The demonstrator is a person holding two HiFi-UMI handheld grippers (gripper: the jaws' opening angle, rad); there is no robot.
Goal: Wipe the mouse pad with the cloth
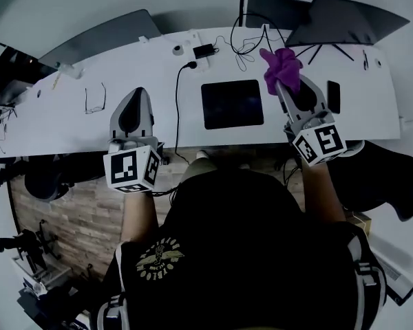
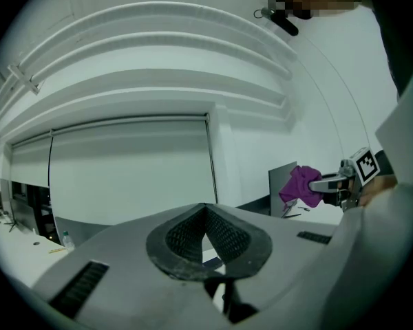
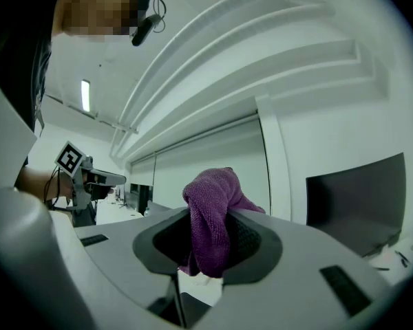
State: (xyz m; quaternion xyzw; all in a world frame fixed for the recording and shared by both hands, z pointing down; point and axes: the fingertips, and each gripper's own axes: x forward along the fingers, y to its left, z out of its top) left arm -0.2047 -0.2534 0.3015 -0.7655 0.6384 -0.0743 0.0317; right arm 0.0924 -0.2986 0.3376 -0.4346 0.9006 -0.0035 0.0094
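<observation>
On the white desk (image 1: 69, 115) in front of me, a pair of glasses (image 1: 94, 100) lies off to the left. A black cable (image 1: 177, 102) runs from the back down the left side of the mouse pad (image 1: 232, 104) to the front edge. A small black charger (image 1: 205, 50) and a tangle of thin wires (image 1: 244, 50) sit behind the pad, and dark screens (image 1: 344, 19) stand along the back. A flat dark slab (image 1: 333, 96) (perhaps a phone, I cannot tell) lies just right of my right gripper (image 1: 283, 86). The only print I can make out is the black-and-white square markers on my two gripper cubes. My right gripper's jaws are clamped on the purple cloth (image 3: 210, 229), which bunches up above and hangs below the pads. This gripper points up towards the wall rather than down at the desk. From the head view the cloth sits off the pad's far right corner, apart from it. The pad lies flat near the front edge, between my two grippers. My left gripper (image 1: 136, 95) is to the pad's left, with its jaws together and nothing in them.
</observation>
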